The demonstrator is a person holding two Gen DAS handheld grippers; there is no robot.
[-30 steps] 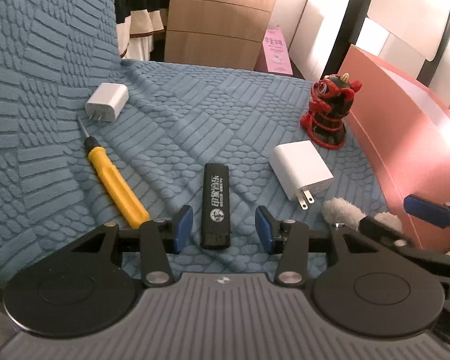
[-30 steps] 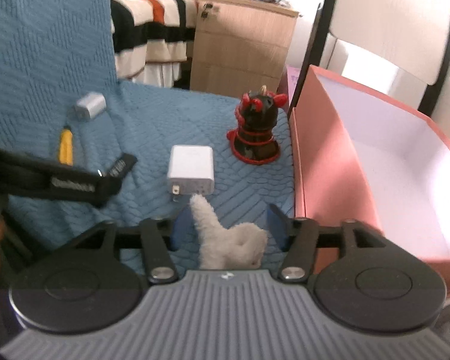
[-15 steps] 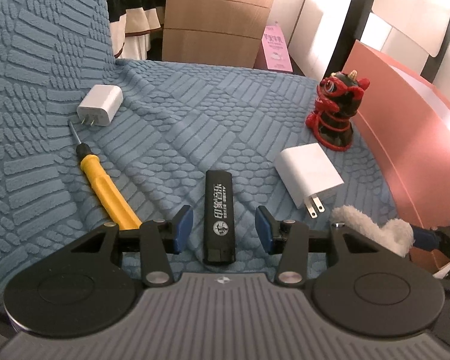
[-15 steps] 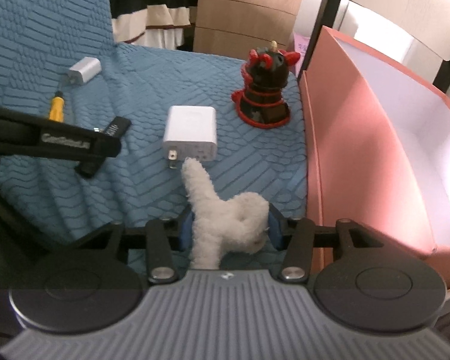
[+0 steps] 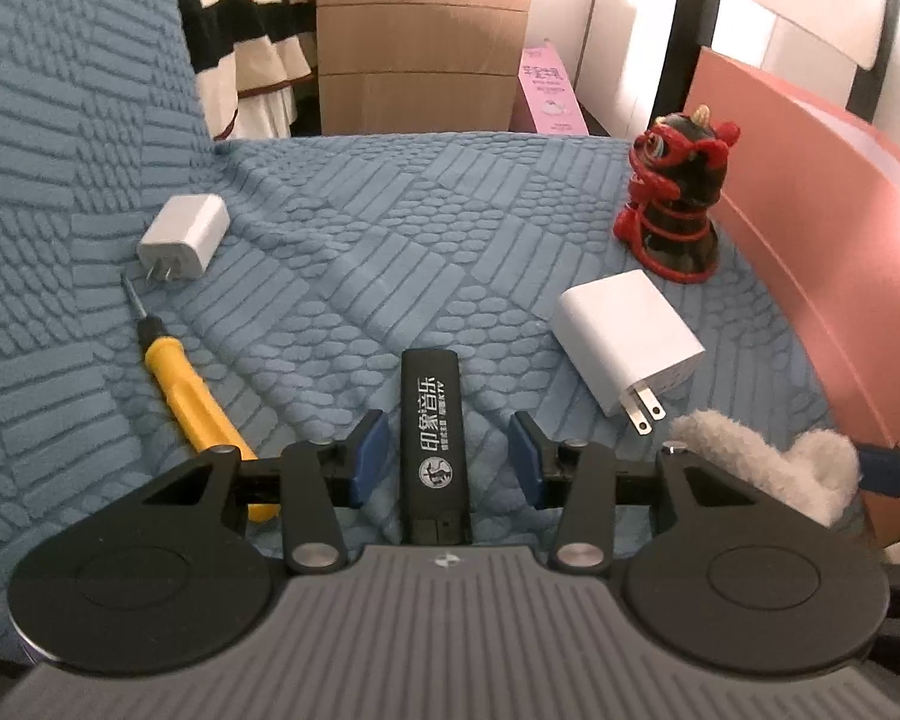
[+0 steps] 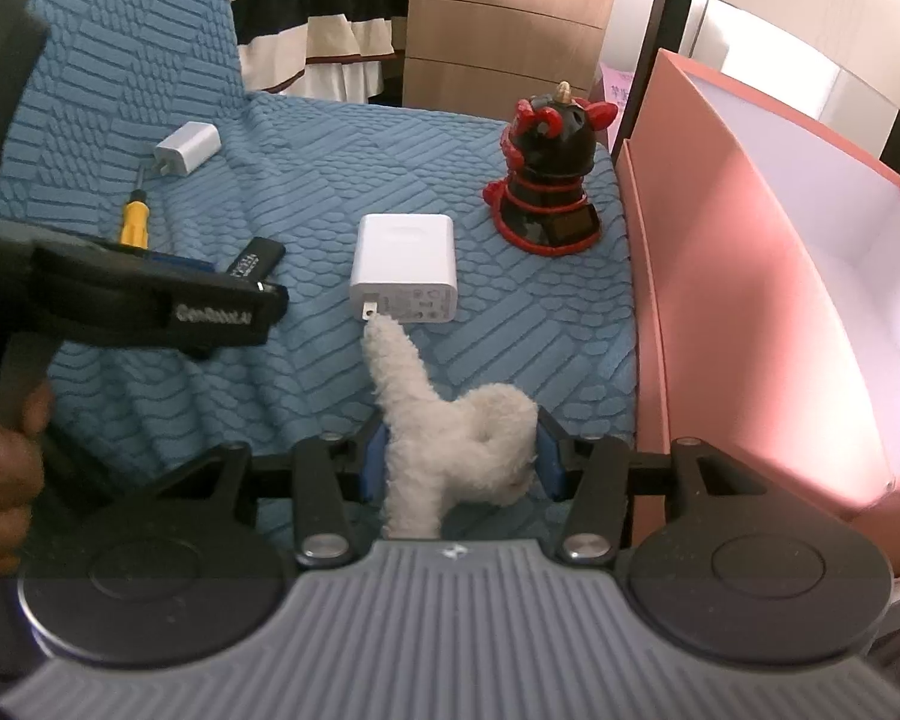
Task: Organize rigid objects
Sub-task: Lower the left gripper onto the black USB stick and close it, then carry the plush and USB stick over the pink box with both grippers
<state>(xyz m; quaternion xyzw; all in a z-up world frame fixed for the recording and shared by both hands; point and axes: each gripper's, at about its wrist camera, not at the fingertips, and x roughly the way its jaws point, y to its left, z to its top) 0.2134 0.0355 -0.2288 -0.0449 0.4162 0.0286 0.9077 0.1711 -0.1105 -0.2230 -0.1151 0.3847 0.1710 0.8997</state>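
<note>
On the blue quilted cover [image 5: 450, 228] the black stick with white lettering [image 5: 433, 444] lies lengthwise between the parted blue pads of the left gripper [image 5: 447, 459], with a gap showing on each side of it, so the claw is open and touches nothing. Left of that black stick lies the yellow-handled screwdriver [image 5: 192, 396], its metal tip pointing away toward the small white charger [image 5: 183, 228], which sits farther off on the same side. Right of the black stick rests the larger white charger [image 5: 627, 330], prongs turned toward the camera, and beyond it, farther from the stick, stands the red and black figurine [image 5: 675, 210], upright and near the wall of the pink box [image 5: 822, 228]. In the right wrist view the right gripper [image 6: 459, 459] is closed on the white fluffy toy [image 6: 450, 438], both blue pads pressed into its fleece; a long fuzzy limb of the toy reaches forward to the prongs of the larger charger [image 6: 405, 276]. That toy sits to the right of the black stick [image 6: 255, 258], close to the box wall [image 6: 720, 300], whose white inside is open to view.
</note>
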